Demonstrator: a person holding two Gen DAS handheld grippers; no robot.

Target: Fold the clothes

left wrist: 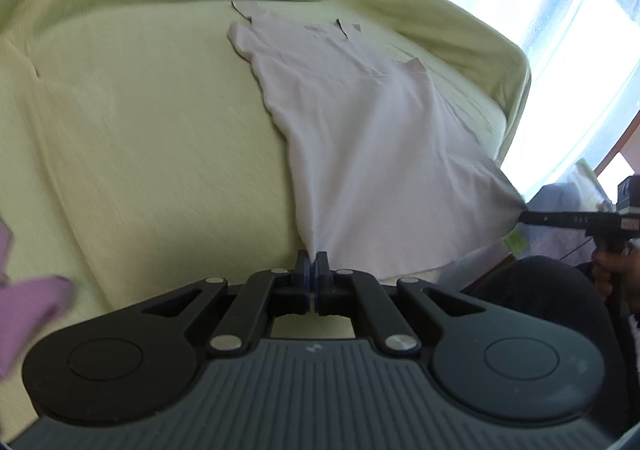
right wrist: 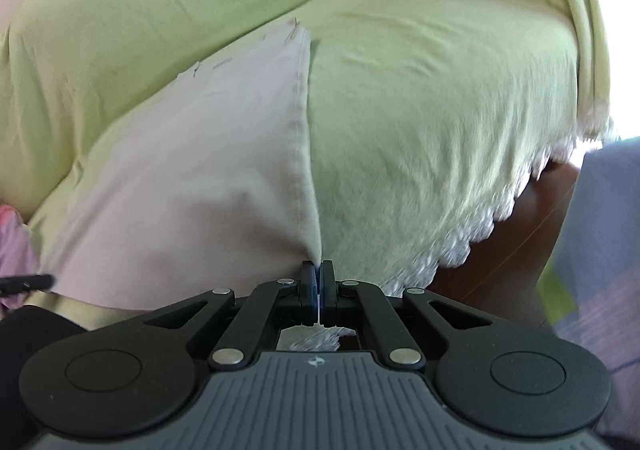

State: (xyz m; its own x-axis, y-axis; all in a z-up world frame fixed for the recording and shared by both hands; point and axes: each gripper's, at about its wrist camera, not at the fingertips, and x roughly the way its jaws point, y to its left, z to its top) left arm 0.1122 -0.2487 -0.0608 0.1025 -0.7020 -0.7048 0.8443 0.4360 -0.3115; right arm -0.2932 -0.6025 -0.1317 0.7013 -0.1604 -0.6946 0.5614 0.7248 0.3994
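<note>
We find the left gripper [left wrist: 311,264] pressed together on the near left corner of the pale pink T-shirt [left wrist: 360,130], the cloth drawn to a point between its pads. The right gripper [right wrist: 318,274] is likewise pinching the near right corner, where the stitched side seam runs down into the closed jaws; in the left wrist view the same right gripper [left wrist: 532,217] shows at the right edge with the hem stretched taut toward it.

We judge the task to be at an early stage for this garment: both lower corners are taken up, but no fold is visible in it yet. The bringing-over of the hem, and any further folds, remain to be done.

The shirt lies spread lengthwise on the sofa seat [left wrist: 140,130], which is draped in a light green cover. Its near hem is lifted and tensioned between the two grippers. Beyond, the body lies mostly flat with shallow wrinkles along the left edge. At the far end a short sleeve sticks out to the left and the neckline rests near the backrest.

A purple cloth [left wrist: 28,302] sits at the near left, apart from the shirt; we cannot tell whether it is folded.
</note>
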